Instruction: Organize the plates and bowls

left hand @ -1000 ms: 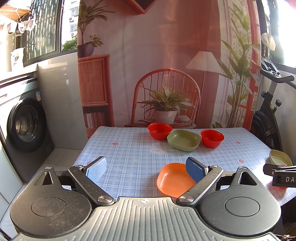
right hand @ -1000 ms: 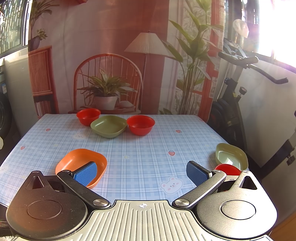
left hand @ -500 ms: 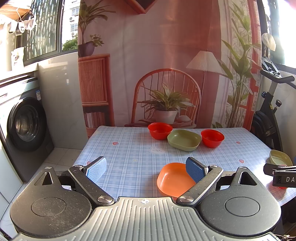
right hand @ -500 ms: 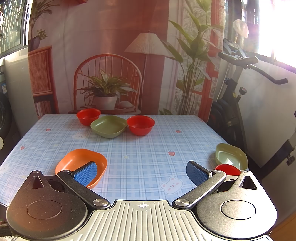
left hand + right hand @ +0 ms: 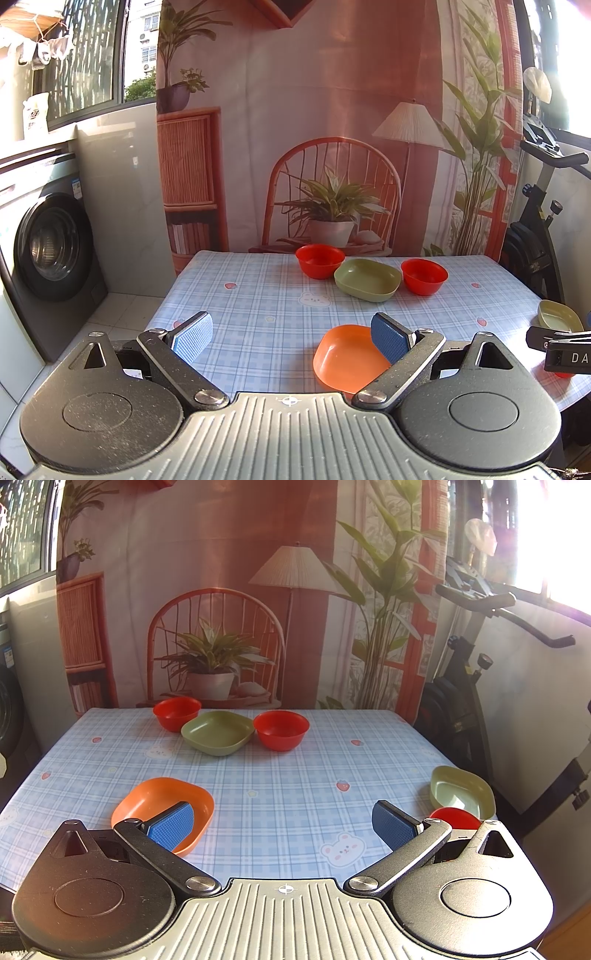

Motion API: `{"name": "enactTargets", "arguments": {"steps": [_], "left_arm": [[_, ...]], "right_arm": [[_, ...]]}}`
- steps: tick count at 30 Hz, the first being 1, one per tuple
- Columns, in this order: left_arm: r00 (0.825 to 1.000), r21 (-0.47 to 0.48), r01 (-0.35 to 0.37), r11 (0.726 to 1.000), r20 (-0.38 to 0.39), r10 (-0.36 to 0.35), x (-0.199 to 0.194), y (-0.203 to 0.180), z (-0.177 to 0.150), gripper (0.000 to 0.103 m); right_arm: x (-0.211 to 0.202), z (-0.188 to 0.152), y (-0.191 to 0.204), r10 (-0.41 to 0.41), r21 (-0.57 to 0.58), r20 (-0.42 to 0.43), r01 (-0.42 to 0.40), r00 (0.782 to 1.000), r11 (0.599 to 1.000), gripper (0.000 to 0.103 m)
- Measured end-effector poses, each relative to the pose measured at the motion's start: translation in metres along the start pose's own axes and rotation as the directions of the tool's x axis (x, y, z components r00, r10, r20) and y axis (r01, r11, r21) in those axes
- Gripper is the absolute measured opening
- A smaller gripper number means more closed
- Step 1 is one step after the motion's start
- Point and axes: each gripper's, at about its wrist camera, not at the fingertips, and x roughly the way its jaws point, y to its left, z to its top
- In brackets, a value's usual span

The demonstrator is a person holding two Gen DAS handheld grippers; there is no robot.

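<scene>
Two red bowls [image 5: 319, 260] [image 5: 424, 276] flank a green plate [image 5: 367, 280] at the far side of the checked table [image 5: 258, 306]. An orange plate [image 5: 347, 356] lies near the front edge, partly behind a finger of my left gripper [image 5: 291, 334], which is open and empty. In the right wrist view the same red bowls [image 5: 177, 712] [image 5: 281, 734], green plate [image 5: 218, 736] and orange plate [image 5: 159, 805] show. A second green plate [image 5: 461, 792] and a red bowl [image 5: 454, 818] sit at the right edge, close to my open, empty right gripper [image 5: 282, 825].
A washing machine [image 5: 48, 243] stands left of the table. An exercise bike [image 5: 480, 686] stands to the right. A printed backdrop [image 5: 332, 110] hangs behind the table's far edge. The other gripper's body [image 5: 561, 349] pokes in at the right of the left wrist view.
</scene>
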Motion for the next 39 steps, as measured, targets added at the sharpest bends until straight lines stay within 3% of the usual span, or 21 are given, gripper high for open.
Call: {"name": "enactTargets", "arguments": {"steps": [21,30,35,39], "left_arm": [[1.0,-0.018,-0.001,1.0,-0.013,0.001,0.002,0.014,0.007,0.094],[0.996,0.009,-0.04,0.999,0.084,0.039,0.02,0.019,0.044,0.094],[0.988,0.011,-0.05,0.999,0.144,0.047,0.034,0.021,0.073,0.094],[0.987,0.018,-0.052,0.999,0.154,0.048,0.055,0.022,0.087,0.093]], "right_arm": [[-0.004,0.014,-0.003,0.037,-0.002,0.027,-0.037,0.999,0.999,0.103],[0.012,0.067,-0.013,0.089,0.011,0.16,-0.092,0.983,0.996,0.103],[0.037,0.097,-0.018,0.143,0.062,0.191,-0.158,0.971,0.986,0.103],[0.06,0.107,-0.017,0.146,0.066,0.214,-0.163,0.966,0.984,0.103]]}}
